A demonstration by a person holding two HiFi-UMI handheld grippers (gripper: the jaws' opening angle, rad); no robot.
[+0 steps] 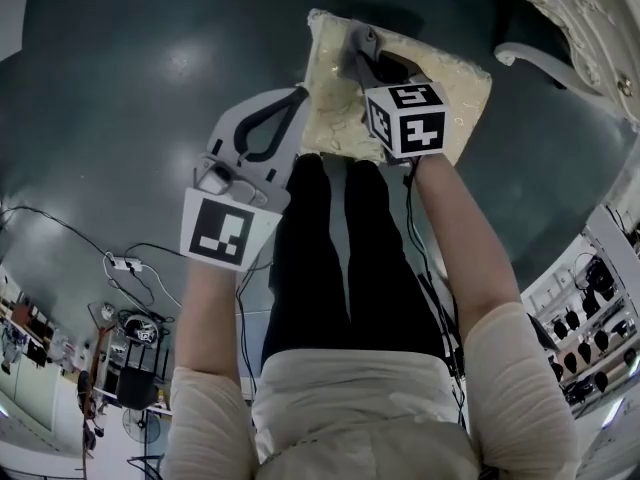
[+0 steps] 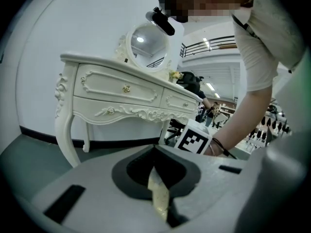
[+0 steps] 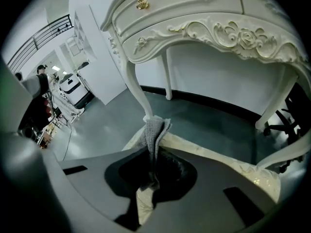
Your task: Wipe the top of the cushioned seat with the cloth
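Observation:
The cushioned seat [image 1: 445, 80] has a pale gold cover and stands on the dark floor in front of my legs. A grey cloth [image 1: 357, 44] lies bunched near its far left corner. My right gripper [image 1: 366, 60] is shut on that cloth and holds it over the seat top. In the right gripper view the cloth [image 3: 155, 132] sticks up from the closed jaws of the right gripper [image 3: 153, 165], with the seat [image 3: 221, 162] beneath. My left gripper [image 1: 299, 94] is shut and holds nothing, its tips at the seat's left edge. Through the slit of the left gripper [image 2: 155, 152] a strip of the seat [image 2: 160, 200] shows.
A white carved dressing table [image 1: 592, 20] stands just beyond the seat, with its curved legs [image 3: 137, 89] close to the seat's corners and a round mirror [image 2: 147, 41] on top. A power strip with cables [image 1: 124, 264] lies on the floor at the left. Shelves [image 1: 590, 313] stand at the right.

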